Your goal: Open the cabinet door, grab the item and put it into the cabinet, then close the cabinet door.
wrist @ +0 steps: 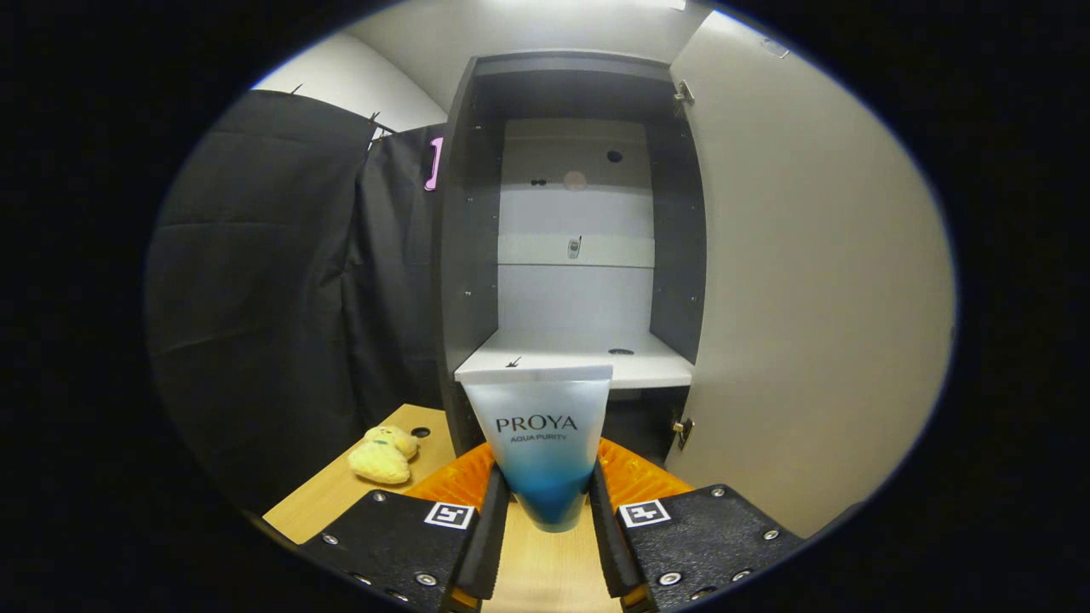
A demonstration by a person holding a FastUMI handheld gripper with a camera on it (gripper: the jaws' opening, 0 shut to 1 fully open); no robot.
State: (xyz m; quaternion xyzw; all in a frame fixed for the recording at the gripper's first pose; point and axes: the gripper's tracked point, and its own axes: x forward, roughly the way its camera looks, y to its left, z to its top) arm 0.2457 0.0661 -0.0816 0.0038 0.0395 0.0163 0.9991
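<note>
Between the fingers of the tool stands a tube, clamped upright (both fingers press it). Beyond it, the cabinet gapes, its door swung wide. A plush toy lies on the desk.

— Any writing you can read?
— Only on the tube low in the middle of the frame, between the gripper fingers, which press on it: "PROYA" in dark capitals, "AQUA PURITY" smaller beneath.
— And the squares on the fingers?
— Black-and-white coded markers, no letters or numbers.
</note>
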